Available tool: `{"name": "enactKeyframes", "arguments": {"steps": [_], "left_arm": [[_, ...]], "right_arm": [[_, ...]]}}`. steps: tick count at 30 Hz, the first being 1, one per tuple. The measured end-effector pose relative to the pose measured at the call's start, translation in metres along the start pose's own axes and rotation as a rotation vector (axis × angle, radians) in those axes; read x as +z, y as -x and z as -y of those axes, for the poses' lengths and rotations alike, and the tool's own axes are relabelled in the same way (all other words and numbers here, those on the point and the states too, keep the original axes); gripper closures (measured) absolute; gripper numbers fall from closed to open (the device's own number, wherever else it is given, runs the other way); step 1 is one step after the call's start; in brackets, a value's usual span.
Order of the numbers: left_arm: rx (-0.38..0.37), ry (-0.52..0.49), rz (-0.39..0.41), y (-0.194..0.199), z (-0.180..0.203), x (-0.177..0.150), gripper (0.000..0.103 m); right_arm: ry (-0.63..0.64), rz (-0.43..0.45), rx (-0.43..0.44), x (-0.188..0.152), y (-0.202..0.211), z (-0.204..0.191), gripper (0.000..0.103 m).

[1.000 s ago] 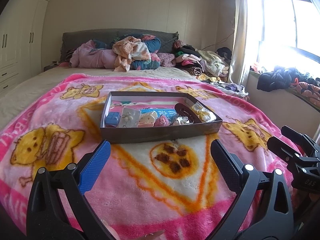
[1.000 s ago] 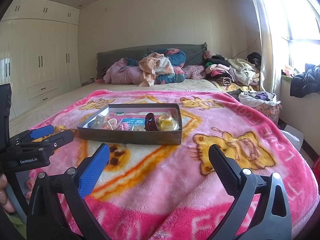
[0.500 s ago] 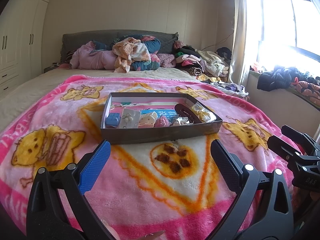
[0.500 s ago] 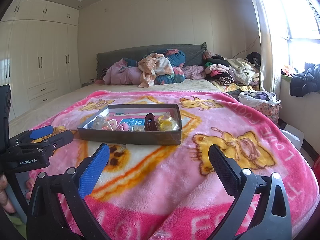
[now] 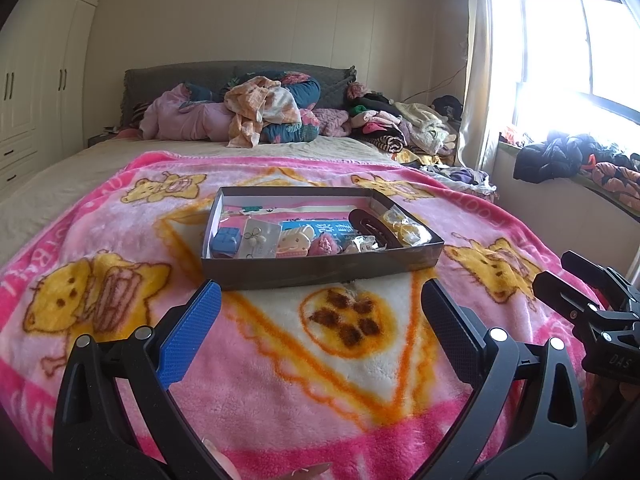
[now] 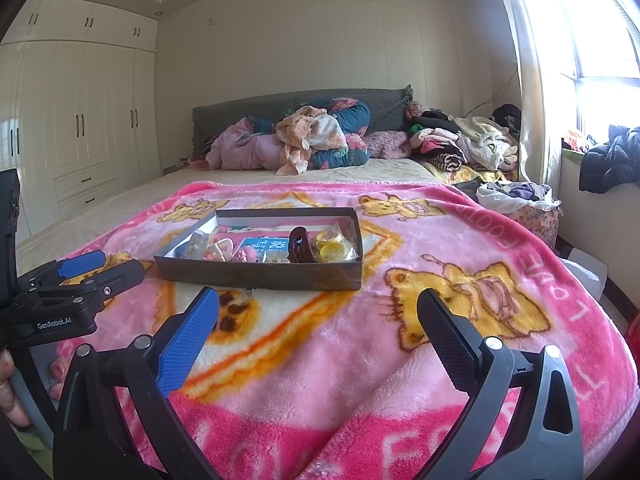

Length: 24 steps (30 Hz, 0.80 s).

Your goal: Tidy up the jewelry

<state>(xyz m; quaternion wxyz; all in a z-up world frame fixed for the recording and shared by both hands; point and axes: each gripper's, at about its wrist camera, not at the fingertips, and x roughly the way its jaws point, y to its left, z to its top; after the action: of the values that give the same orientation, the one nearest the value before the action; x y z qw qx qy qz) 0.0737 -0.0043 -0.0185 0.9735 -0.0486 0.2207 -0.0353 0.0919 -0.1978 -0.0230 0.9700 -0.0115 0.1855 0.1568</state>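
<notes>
Small trinkets in the tray point(image 5: 320, 270) blur together; its near wall hides some

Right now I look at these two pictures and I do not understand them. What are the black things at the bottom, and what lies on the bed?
A person holds two hand-held tools, each with a camera looking along its two fingers. One picture is from the left gripper, one from the right gripper. Both are open and hold nothing. On the pink blanket sits a shallow dark box with small jewelry and a brown hair clip inside.
</notes>
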Motion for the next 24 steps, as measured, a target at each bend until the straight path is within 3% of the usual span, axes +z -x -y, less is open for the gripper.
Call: {"name": "enactKeyframes", "arguments": {"steps": [24], "left_arm": [[0.003, -0.002, 0.007, 0.0005, -0.0009, 0.0006, 0.011]], "right_arm": [[0.002, 0.001, -0.001, -0.0006, 0.0007, 0.0, 0.006]]}}
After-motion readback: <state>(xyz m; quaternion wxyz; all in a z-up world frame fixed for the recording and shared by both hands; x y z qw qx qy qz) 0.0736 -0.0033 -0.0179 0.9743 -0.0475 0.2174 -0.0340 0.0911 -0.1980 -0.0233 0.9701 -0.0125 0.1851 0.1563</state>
